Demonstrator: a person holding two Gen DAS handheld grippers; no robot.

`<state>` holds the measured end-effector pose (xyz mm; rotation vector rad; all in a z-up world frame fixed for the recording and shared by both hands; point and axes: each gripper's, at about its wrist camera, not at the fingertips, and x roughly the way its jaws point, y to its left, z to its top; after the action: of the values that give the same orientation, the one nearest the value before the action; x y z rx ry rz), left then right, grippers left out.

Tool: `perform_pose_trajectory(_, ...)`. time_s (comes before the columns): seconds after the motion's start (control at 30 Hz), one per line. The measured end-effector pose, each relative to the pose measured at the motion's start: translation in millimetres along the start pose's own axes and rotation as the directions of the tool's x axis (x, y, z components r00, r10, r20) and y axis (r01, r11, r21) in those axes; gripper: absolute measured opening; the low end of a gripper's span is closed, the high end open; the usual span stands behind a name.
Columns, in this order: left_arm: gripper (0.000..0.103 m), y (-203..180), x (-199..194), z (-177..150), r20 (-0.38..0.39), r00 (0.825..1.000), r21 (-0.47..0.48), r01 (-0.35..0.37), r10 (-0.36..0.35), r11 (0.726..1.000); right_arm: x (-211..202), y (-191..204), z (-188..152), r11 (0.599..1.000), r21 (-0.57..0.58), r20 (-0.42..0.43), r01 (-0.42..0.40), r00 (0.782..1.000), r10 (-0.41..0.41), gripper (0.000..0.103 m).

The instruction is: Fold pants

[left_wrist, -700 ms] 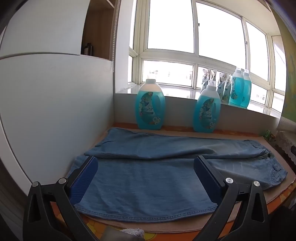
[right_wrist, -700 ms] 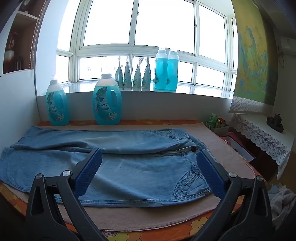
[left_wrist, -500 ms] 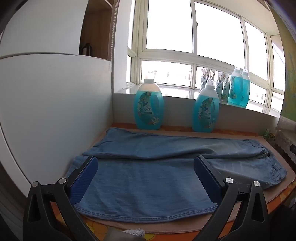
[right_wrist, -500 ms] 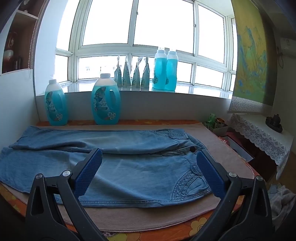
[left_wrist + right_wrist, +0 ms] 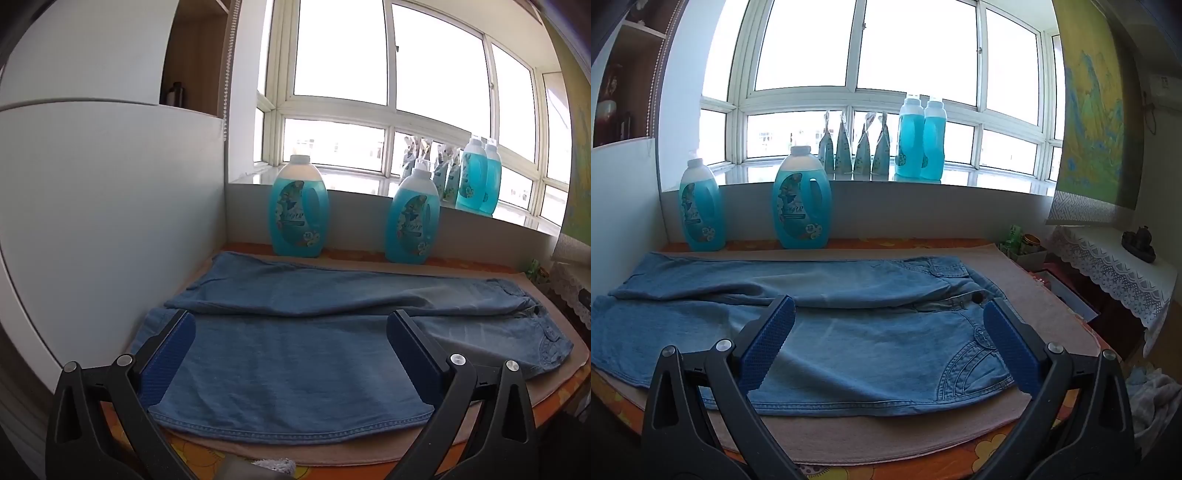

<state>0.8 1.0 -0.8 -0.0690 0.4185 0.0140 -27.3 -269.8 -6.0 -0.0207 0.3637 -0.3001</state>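
Left wrist view: left gripper released, pants just ahead, under its fingers.
Right gripper: released above waistband end.
Advice: pinch both layers at near edge.

Both wrist views look low across the tabletop from its near edge toward the windows. The left view covers the leg end of the pants, the right the waist end. Both share the pants' middle and two detergent bottles.
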Motion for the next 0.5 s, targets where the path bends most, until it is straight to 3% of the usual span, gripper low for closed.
perform_pose_trajectory(0.5,0.103,2.0,-0.7,-0.1,0.011,1.0,0.015,-0.015,0.015,1.0,-5.6,8.2,1.7,1.0,-0.003,0.012,-0.018,1.0,0.018,0.103)
